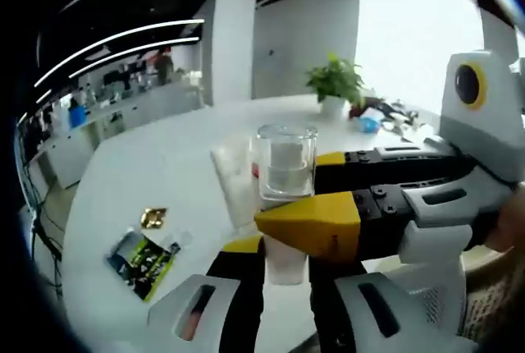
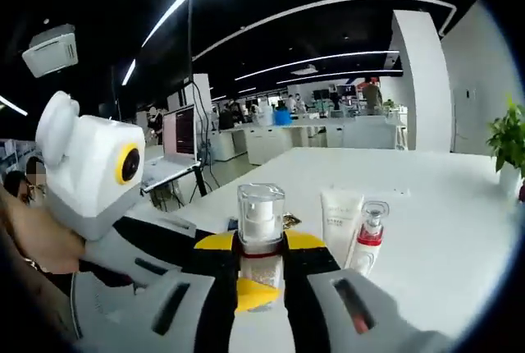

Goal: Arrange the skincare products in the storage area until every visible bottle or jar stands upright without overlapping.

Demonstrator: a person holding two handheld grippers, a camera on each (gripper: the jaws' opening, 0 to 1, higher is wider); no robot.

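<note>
In the left gripper view, taking the clear-capped pump bottle (image 1: 285,197) as my landmark: far to its left on the white table (image 1: 148,181) lies a flat printed sachet (image 1: 141,263), and just above that a small gold wrapped piece (image 1: 152,217). Directly behind the bottle, touching or nearly so, stands a white tube (image 1: 235,185). I hold the bottle upright between both tools. My left gripper (image 1: 283,287) rises from below with its yellow-tipped jaws on either side of the bottle's lower body, though I cannot tell how firmly they press. My right gripper (image 1: 332,197) reaches in from the bottle's right, its yellow tips pinching the bottle just under the clear cap. Far behind the bottle, toward the table's back edge, stands a potted plant (image 1: 336,84).

In the right gripper view, the same pump bottle (image 2: 261,242) stands upright between my right gripper's (image 2: 261,283) jaws, which are closed against its body. My left gripper (image 2: 217,246) comes in from the bottle's left, yellow tips meeting the bottle. Just right of the bottle stands the white tube (image 2: 340,217), cap down, and beside it, farther right, a small upright bottle with a red collar (image 2: 369,238). At the far right edge are the plant's leaves (image 2: 509,139).
</note>
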